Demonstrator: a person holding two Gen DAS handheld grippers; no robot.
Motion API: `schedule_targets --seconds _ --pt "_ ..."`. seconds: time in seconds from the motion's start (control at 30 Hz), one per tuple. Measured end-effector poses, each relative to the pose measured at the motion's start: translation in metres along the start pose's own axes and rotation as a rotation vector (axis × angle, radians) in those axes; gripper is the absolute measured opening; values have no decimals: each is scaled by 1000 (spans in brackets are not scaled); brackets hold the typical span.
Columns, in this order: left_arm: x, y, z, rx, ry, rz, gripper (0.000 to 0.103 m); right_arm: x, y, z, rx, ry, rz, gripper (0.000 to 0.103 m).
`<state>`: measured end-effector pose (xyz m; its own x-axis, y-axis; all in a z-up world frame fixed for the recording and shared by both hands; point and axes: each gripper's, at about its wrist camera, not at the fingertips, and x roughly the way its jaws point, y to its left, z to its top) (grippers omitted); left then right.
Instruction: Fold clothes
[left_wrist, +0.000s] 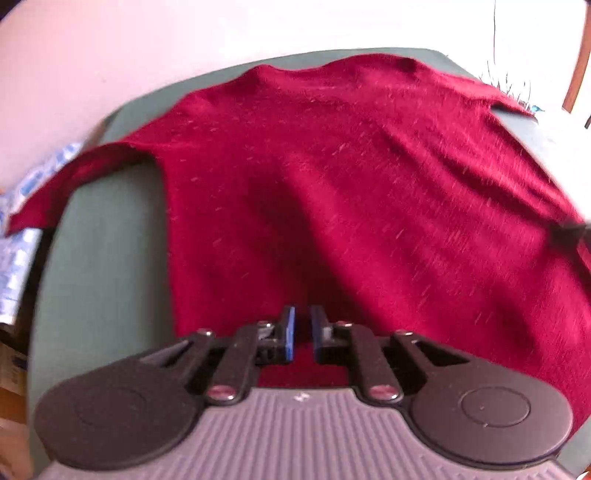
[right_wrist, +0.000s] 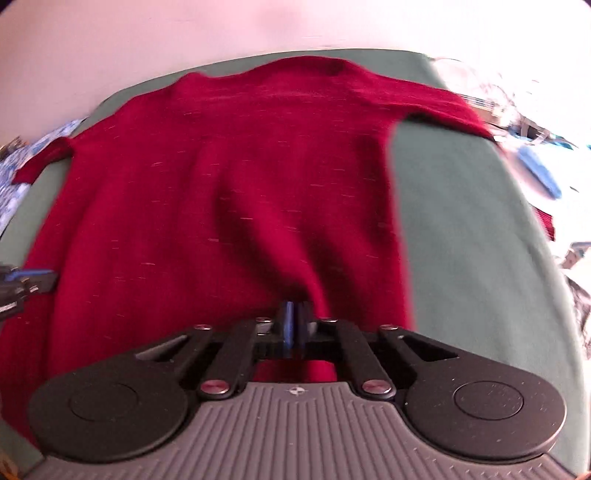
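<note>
— What do I have in front of me?
— A dark red sweater (left_wrist: 332, 184) spread flat on the green table (left_wrist: 107, 258), sleeves out sideways, its cloth drawn into ridges.
— My claws?
— Left gripper (left_wrist: 302, 334) pinches the hem, pads slightly apart; right gripper (right_wrist: 294, 328) clamps it tightly.

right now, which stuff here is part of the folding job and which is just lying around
Part of the job:
red sweater, spread on the green table
left gripper, jaws nearly shut on the hem
right gripper, shut on the hem

Lying about:
blue patterned packaging off the table's left edge
blue object in the blurred clutter at right
</note>
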<state>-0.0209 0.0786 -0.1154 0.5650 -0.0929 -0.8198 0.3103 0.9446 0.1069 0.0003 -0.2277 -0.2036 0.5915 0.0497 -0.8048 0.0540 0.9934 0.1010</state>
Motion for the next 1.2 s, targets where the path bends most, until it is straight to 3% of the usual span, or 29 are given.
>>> schedule_targets --seconds 0.07,0.1,0.13,0.2,0.27,0.3,0.4,0.47,0.53,0.63,0.77,0.83,0.93,1.03,1.13,1.2 --pt "5 -1 -5 15 12 10 20 -7 -11 2 82 17 4 0" --pt "7 -2 -7 23 18 14 20 -14 -13 2 112 8 36 9" --pt "9 -3 -9 31 24 19 20 -21 -14 0 139 -6 77 9" --pt "8 -8 -4 56 -6 21 20 -26 0 -2 105 -5 113 10" --pt "21 -9 -2 60 36 28 26 -18 13 -6 44 32 46 10" --pt "20 -7 -6 58 28 27 27 -14 14 -10 32 51 -3 10" --pt "13 1 -16 68 16 33 27 -22 -2 -18 66 44 -44 10" --pt "8 6 -19 60 25 14 21 -36 3 -20 57 40 -32 16" --pt "3 6 -17 50 27 -41 24 -46 17 -26 23 55 33 15" --pt "6 2 -29 122 25 -6 29 -53 29 -43 -17 120 32 15" --pt "-3 13 -39 189 36 -4 32 -69 10 -61 8 109 -98 2" --pt "-8 19 -31 194 38 -40 31 -75 12 -54 43 97 -99 8" --pt "-7 6 -3 183 -62 -75 30 -63 28 -26 83 24 -45 10" --pt "20 -12 28 161 -114 -97 32 -42 44 3 114 -34 -4 10" --pt "52 -13 34 140 -64 -72 28 -6 45 21 95 -3 -45 9" --pt "56 -6 28 130 -55 -44 32 -8 27 17 116 1 -3 7"
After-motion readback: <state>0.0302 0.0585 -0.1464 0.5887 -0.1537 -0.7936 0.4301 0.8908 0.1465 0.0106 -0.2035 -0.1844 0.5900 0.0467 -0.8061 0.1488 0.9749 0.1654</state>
